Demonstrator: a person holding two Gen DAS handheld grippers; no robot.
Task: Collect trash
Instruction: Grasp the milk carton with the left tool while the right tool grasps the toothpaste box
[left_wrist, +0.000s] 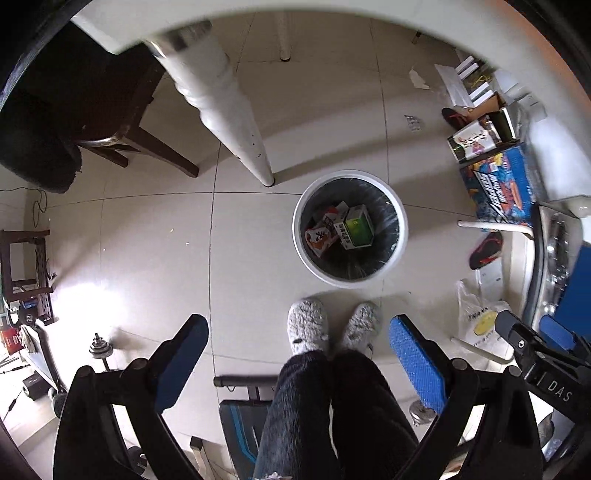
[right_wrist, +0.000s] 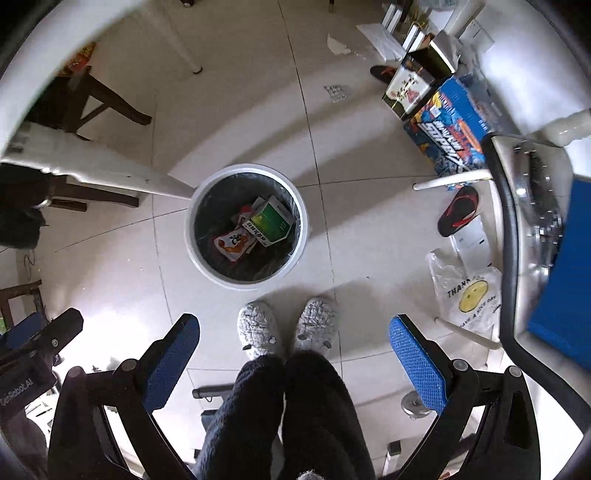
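A white round trash bin (left_wrist: 308, 258) with a dark liner stands on the tiled floor, also in the right wrist view (right_wrist: 201, 258). Inside lie a green carton (left_wrist: 357, 226) (right_wrist: 271, 220) and an orange-and-white snack wrapper (left_wrist: 319, 236) (right_wrist: 233, 243). My left gripper (left_wrist: 299, 332) is open and empty, held high above the floor, nearer me than the bin. My right gripper (right_wrist: 295, 332) is open and empty, likewise above the floor. The right gripper's body shows at the right edge of the left wrist view (left_wrist: 535, 350).
The person's grey slippers (left_wrist: 308, 326) stand just in front of the bin. A white table leg (left_wrist: 225, 110) and a dark chair (left_wrist: 110, 122) are left of it. Boxes (left_wrist: 502, 184), flip-flops (right_wrist: 458, 210) and a plastic bag (right_wrist: 469, 295) lie at the right. Scraps of paper (left_wrist: 419, 77) lie on the far floor.
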